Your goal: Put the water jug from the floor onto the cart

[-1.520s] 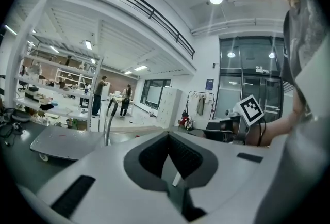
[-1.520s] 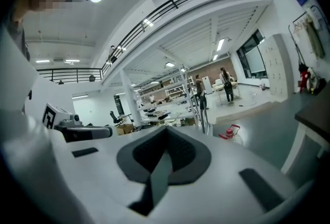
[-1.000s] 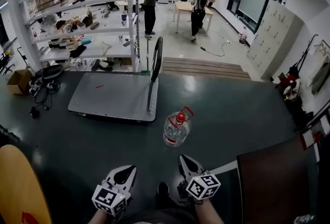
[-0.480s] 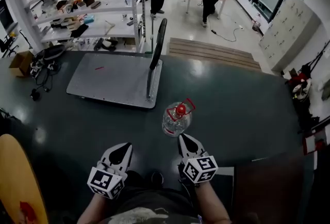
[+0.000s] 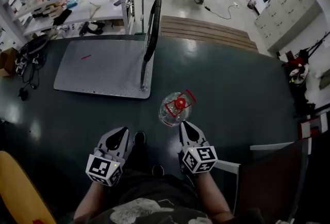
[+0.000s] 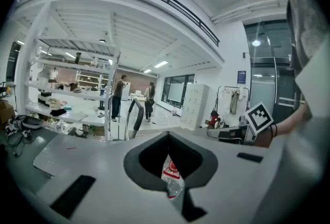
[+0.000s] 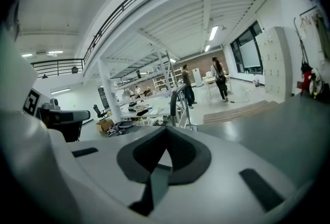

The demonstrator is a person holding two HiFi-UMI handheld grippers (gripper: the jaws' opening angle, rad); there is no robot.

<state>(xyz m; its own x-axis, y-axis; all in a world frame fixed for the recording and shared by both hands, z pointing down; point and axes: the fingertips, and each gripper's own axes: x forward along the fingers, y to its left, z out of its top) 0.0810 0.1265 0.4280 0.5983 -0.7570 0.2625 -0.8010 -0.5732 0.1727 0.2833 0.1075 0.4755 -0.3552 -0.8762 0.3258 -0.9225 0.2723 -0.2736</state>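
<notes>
Closed in on the water jug [image 5: 176, 107] since a second ago. Now just ahead of the right gripper [image 5: 188, 132], upright on the dark floor [image 5: 242, 89], right beside the cart [image 5: 98, 70] corner near its push handle [image 5: 151, 27]. Left gripper [image 5: 117, 138] a bit off to the side. Both pinched together, nothing held. Looks like the approach step, no grab yet. Next probably calls for opening up, getting onto that red carry handle [image 5: 181, 100], then lifting over onto the flat deck.

Left gripper view: tips meeting, clear jug [image 6: 170, 179] with red label peeking through between the jaws, not touched.

Right gripper view: closed too, empty. Just open workshop beyond, with shelving [image 7: 139, 86], steps [image 7: 247, 109], two people far off.
</notes>
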